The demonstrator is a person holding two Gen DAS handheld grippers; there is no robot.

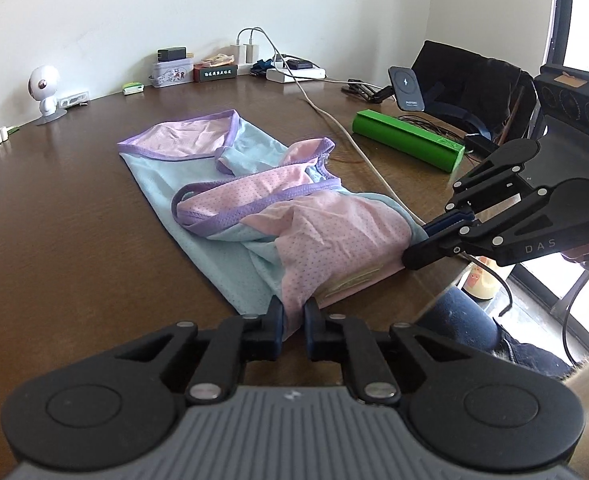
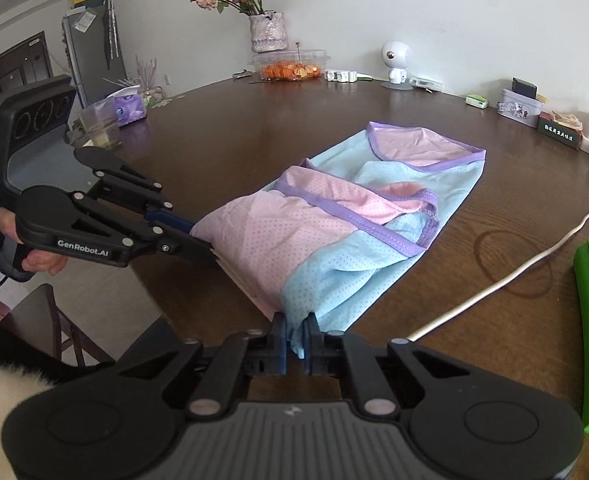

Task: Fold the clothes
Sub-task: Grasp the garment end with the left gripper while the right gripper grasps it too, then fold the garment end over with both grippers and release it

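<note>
Both pairs of my fingers are pinched onto the near hem of the garment point(image 1: 254, 208). My left gripper point(image 1: 293, 312) clamps the corner where pink cloth meets blue, and from the right wrist camera I see that same gripper point(image 2: 204, 246) biting the pink edge from the side. My right gripper point(image 2: 294, 328) squeezes a bunched blue fold between its pads; the left wrist camera shows it point(image 1: 416, 246) closed on the opposite corner of the hem.

Writing I can read: "GenRobot.AI" in white on the side of my left gripper, and "DAS" on the side of my right one. A dark green box point(image 2: 557, 133) by the wall carries pale lettering, too small for me to make out. The black charger stand point(image 1: 406, 88) bears a lightning mark and a line of tiny print I cannot read.

The garment lies on the brown wooden table point(image 1: 74, 208), near its front edge, stretching away from me toward the wall. It is a sleeveless mesh top in pale blue and pink, dotted with small holes and trimmed in purple binding. Its upper part is doubled over, armholes and neckline crumpled in a heap across the middle. A pale label is sewn near the pink hem. A white cable point(image 2: 506, 276) runs just beside it, and a green box point(image 1: 408, 138) sits beyond that.
</note>
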